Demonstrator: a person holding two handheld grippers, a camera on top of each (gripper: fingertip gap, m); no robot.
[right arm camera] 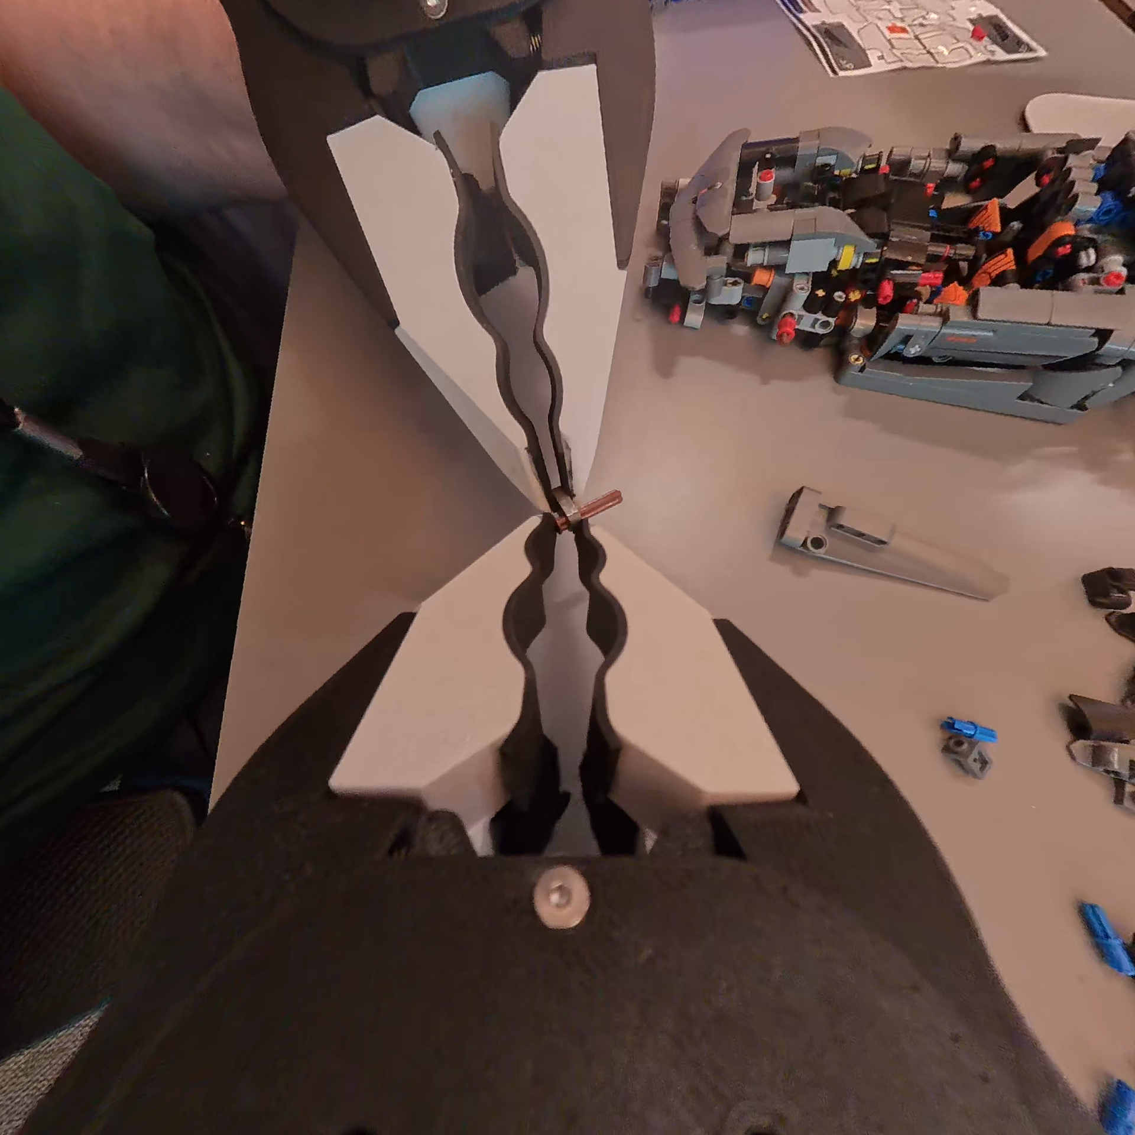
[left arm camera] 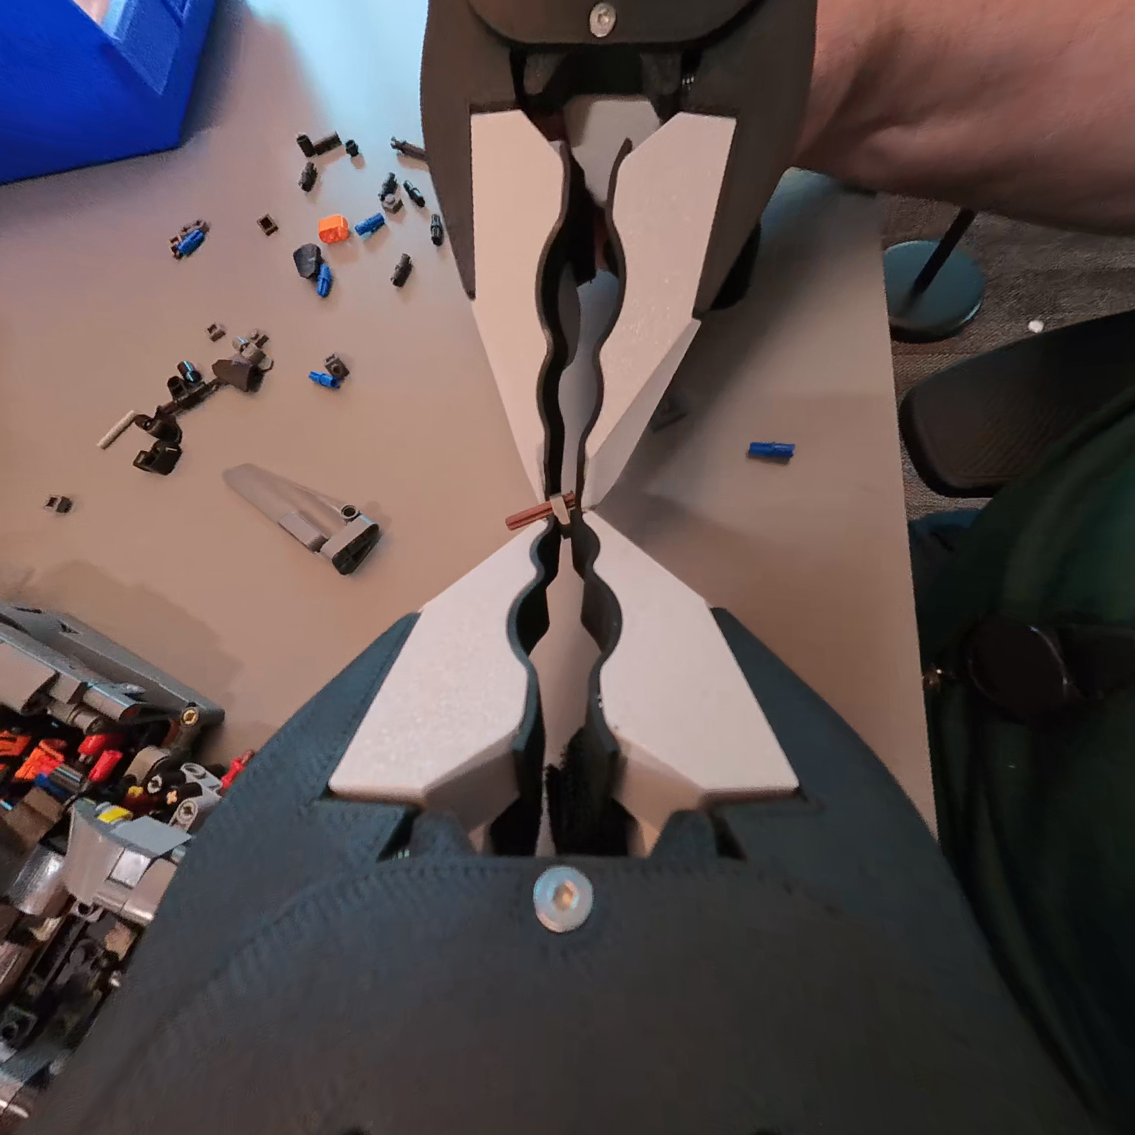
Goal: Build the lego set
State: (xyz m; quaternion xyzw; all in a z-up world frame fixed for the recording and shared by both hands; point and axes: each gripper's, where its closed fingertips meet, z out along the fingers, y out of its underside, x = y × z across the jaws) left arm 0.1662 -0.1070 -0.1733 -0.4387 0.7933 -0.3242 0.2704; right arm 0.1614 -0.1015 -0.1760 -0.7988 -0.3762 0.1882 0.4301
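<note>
While the left gripper (left arm camera: 564, 533) pinches the brown axle (left arm camera: 529, 516), the right gripper (right arm camera: 566, 533), tip-to-tip with it, clamps a grey bush (right arm camera: 566, 507) on it.

Matt grey table (left arm camera: 381, 430); plastic lego pieces (left arm camera: 335, 228); paper booklet (right arm camera: 909, 31)

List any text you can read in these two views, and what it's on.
Instruction sheet, top right of the right wrist view: printing too small to read.
Grey side panel of the lego model: orange marking, blurred, unreadable.
Nothing else shows readable writing.
</note>
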